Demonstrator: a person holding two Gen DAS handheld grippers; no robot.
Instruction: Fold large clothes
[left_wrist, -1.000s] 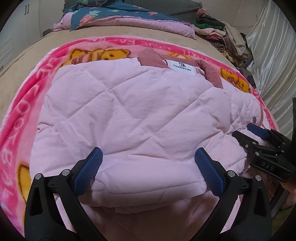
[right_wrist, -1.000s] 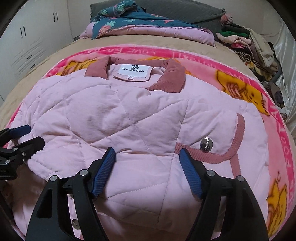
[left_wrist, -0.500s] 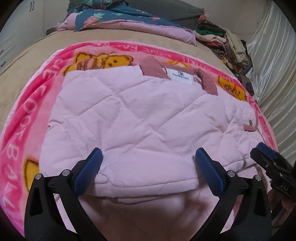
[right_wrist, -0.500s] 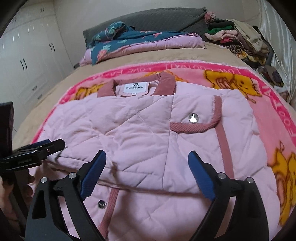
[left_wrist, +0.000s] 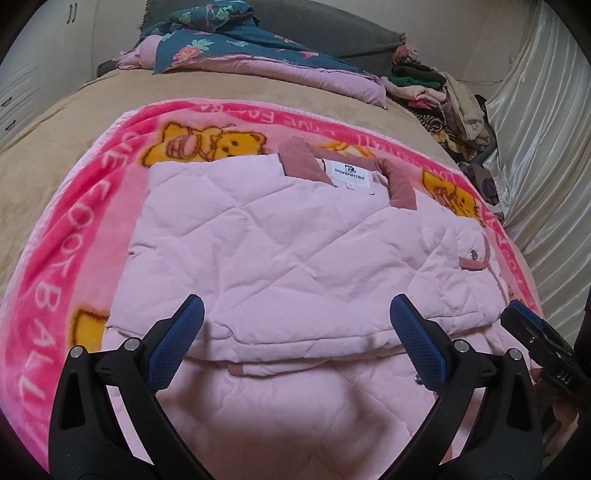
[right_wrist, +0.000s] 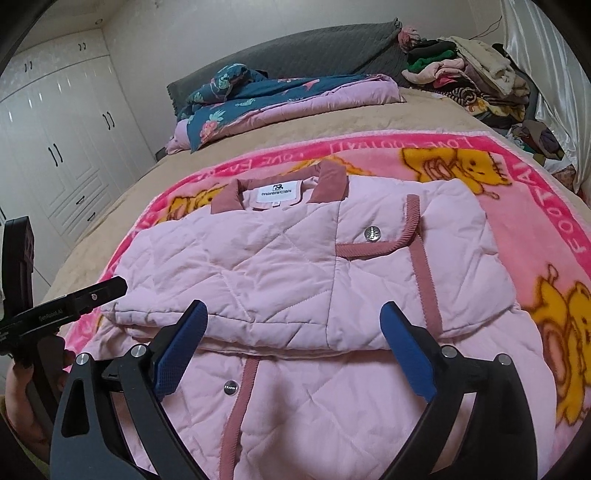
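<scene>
A pale pink quilted jacket (left_wrist: 295, 258) with a dusty-rose collar lies folded on a pink bear blanket (left_wrist: 74, 258). Its upper layer is doubled over the lower part, and the collar and label face away from me. My left gripper (left_wrist: 297, 314) hovers open above the jacket's near fold, with nothing between its fingers. My right gripper (right_wrist: 293, 317) is above the same jacket (right_wrist: 280, 280) near the rose placket; its jaws are opening and hold nothing. Each gripper shows at the edge of the other view: the right gripper (left_wrist: 532, 328) and the left gripper (right_wrist: 92, 295).
The blanket (right_wrist: 517, 236) covers a tan bed. A folded floral quilt (left_wrist: 258, 55) lies at the head of the bed, with a pile of clothes (left_wrist: 443, 92) at the far right. White wardrobes (right_wrist: 55, 147) stand on the left, a shiny curtain (left_wrist: 535, 147) on the right.
Both grippers have drawn back and risen from the jacket, which now looks smaller. The right gripper's jaws have spread wider. The jacket stays folded on the blanket.
</scene>
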